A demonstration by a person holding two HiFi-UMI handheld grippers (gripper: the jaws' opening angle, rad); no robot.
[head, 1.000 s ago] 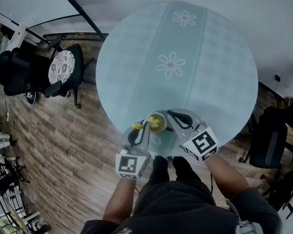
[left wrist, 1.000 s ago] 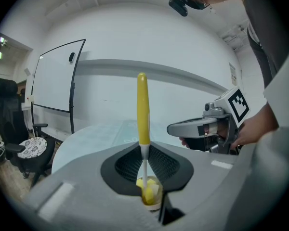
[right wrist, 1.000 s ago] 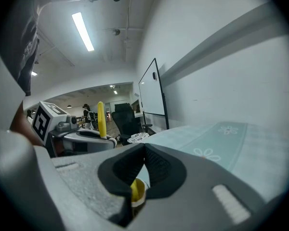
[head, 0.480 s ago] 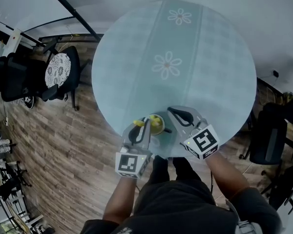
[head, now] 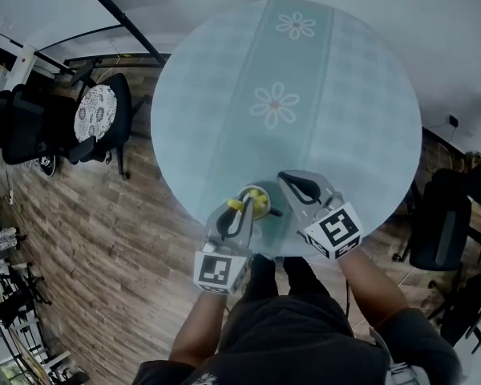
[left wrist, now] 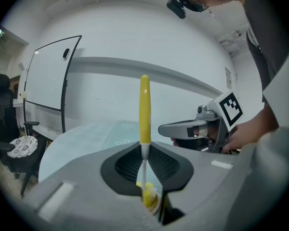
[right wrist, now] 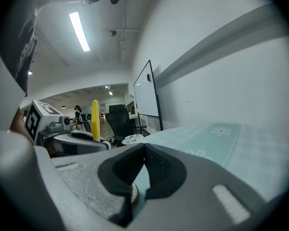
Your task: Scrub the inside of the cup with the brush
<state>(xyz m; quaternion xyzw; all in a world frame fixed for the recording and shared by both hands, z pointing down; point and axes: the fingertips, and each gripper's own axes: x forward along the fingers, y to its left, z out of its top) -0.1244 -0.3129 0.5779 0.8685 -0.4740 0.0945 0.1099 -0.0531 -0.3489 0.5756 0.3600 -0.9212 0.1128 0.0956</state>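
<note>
While I watch from the head view, the biggest thing is the wooden floor (head: 104, 239). It fills the picture from 7 to 10 o'clock around the round table (head: 353, 95). The table has a pale blue-green cloth with a darker stripe through the middle, and two daisy prints (head: 274, 105) lie on this stripe. At 9 o'clock from the table, well apart from it, stand some dark office chairs, and one chair (head: 96, 111) has a patterned round seat. A whiteboard (left wrist: 48, 76) on a frame shows behind the table in the left gripper view.

Both tools are at the 6 o'clock edge of the table, close to my body. The left hand-held gripper (left wrist: 144, 165) has its jaws together on the thin white stem of the brush (left wrist: 144, 109). It comes to the cup from about 7 o'clock. The right hand-held gripper (right wrist: 138, 174) comes from about 4 o'clock. Its jaws are almost together, and a pale curved edge, which I read as the wall of the cup, sits low in the narrow gap between them.

The cup (head: 260, 201) stands upright on the table near the 6 o'clock edge, between the two tools. The yellow handle of the brush points straight up above the left jaws. Its yellow head is down inside the cup, below them. I cannot tell whether the head touches the bottom.
</note>
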